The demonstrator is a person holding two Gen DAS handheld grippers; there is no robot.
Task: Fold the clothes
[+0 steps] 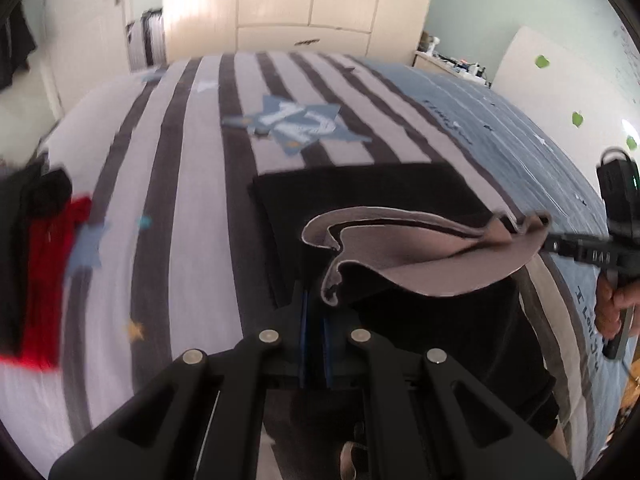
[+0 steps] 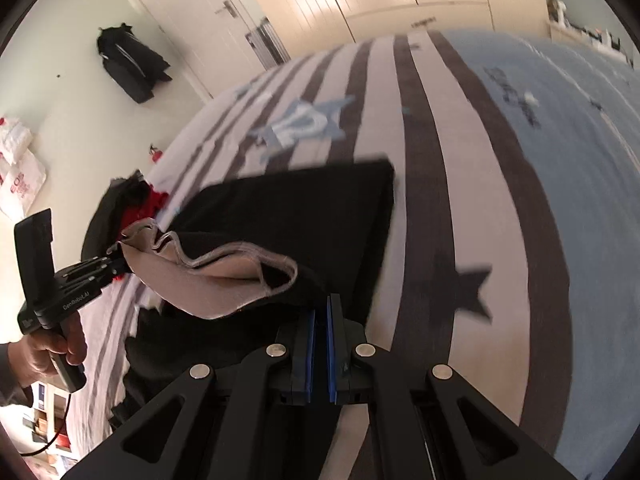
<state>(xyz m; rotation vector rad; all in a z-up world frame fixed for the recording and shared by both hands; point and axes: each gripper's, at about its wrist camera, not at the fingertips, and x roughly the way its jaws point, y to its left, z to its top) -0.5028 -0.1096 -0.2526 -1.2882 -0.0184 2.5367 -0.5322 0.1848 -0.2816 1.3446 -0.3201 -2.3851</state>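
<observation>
Bedroom setting, with a wide bed (image 1: 188, 184) under a grey-and-white striped cover with a blue star patch, cream wardrobe doors (image 1: 300, 0) at the back. On the cover lies the black garment (image 1: 360, 196), its far part flat, its near edge lifted and showing a pale grey-pink lining (image 1: 420, 256). Left gripper (image 1: 316, 304) is clamped tight on one corner of that lifted edge, blue pads pressed together on the cloth. Right gripper (image 2: 322, 312) is likewise closed on the other corner, so the hem sags between the two. No containers anywhere. Left wrist view gives a heap of red and black clothes (image 1: 44, 264) at the bed's left edge, and the person's right hand (image 1: 612, 304) on its handle. Right wrist view alone shows a black jacket (image 2: 130, 62) hanging on the wall, a white door (image 2: 208, 12) and the left hand (image 2: 52, 348).
</observation>
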